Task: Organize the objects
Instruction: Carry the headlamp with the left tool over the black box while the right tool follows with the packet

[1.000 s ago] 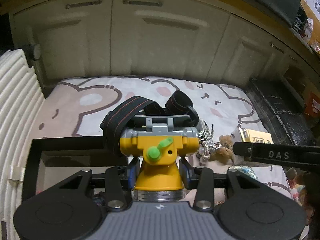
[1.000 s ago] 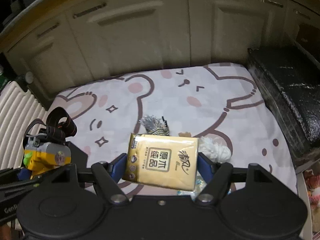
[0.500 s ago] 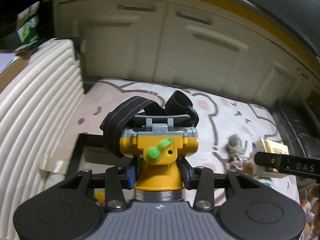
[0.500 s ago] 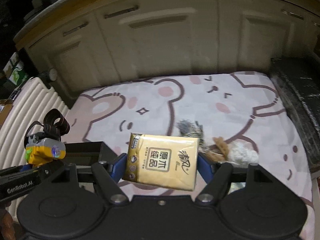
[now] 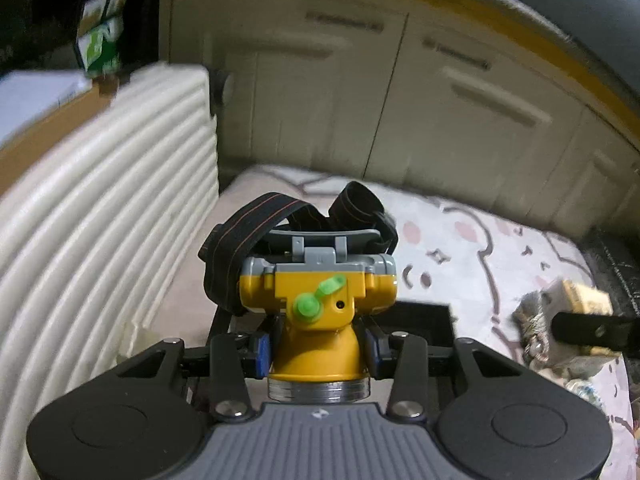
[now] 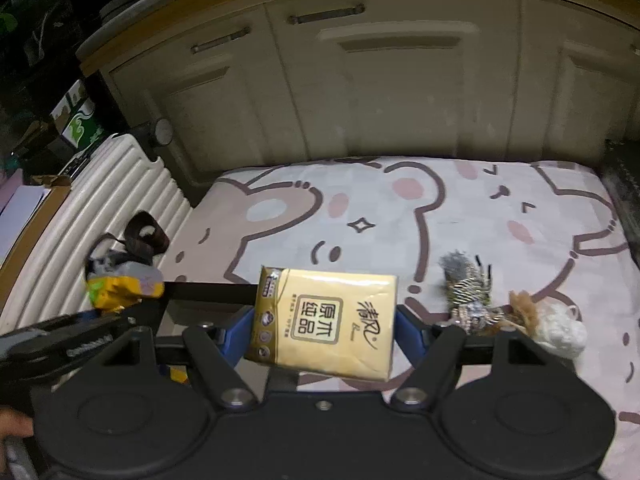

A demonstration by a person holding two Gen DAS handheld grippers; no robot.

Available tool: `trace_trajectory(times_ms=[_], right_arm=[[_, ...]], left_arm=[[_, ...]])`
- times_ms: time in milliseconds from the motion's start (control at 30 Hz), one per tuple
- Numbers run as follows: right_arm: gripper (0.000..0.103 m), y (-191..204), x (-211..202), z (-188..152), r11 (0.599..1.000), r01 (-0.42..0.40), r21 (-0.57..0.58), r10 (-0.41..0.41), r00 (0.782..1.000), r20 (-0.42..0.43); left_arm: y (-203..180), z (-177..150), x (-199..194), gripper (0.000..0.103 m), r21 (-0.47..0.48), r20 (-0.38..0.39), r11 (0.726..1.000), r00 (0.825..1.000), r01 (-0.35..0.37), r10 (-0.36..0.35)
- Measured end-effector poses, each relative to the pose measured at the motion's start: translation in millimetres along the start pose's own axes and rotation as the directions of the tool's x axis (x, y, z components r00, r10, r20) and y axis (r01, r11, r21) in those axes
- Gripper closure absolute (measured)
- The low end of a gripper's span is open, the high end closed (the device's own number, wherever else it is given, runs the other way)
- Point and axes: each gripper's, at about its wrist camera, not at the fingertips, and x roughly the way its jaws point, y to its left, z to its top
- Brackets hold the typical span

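Observation:
My left gripper point(image 5: 318, 350) is shut on a yellow and grey headlamp point(image 5: 318, 296) with a black elastic strap, held in the air above a black box point(image 5: 416, 316). The headlamp also shows in the right wrist view point(image 6: 120, 284), at the left. My right gripper point(image 6: 324, 330) is shut on a gold tissue pack point(image 6: 326, 316), held above the bear-print sheet point(image 6: 400, 216). The tissue pack also shows blurred at the right of the left wrist view point(image 5: 580, 296). The black box's edge point(image 6: 208, 292) runs behind the pack.
A small pile of toys, a striped tinsel one point(image 6: 468, 288), a brown one and a white ball point(image 6: 560, 328), lies on the sheet at the right. A white ribbed panel point(image 5: 80, 220) stands at the left. Cream cabinet doors point(image 6: 380, 80) close off the back.
Both grippers have swung to the left with their loads. The ribbed panel fills more of the left wrist view, and the toy pile has slid to the right in both views.

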Motion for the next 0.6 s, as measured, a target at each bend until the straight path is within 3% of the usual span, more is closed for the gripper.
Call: trace_trajectory(times_ms=[133, 367, 600], right_arm=[[0.028, 4, 8, 1, 1.0, -0.007, -0.007, 0.007, 1.0, -0.013], [0.028, 7, 22, 4, 1.0, -0.021, -0.006, 0.021, 0.999, -0.035], [0.028, 11, 34, 6, 0.999, -0.033, -0.011, 0.032, 0.998, -0.052]], left_arm=[[3, -7, 19, 0.059, 0.013, -0.1, 1.0, 0.995, -0.007, 0.008], [6, -14, 37, 0.059, 0.027, -0.263, 0.999, 0.964, -0.026, 0.032], [12, -19, 43, 0.059, 0.025, -0.338, 0.999, 0.94, -0.029, 0.036]])
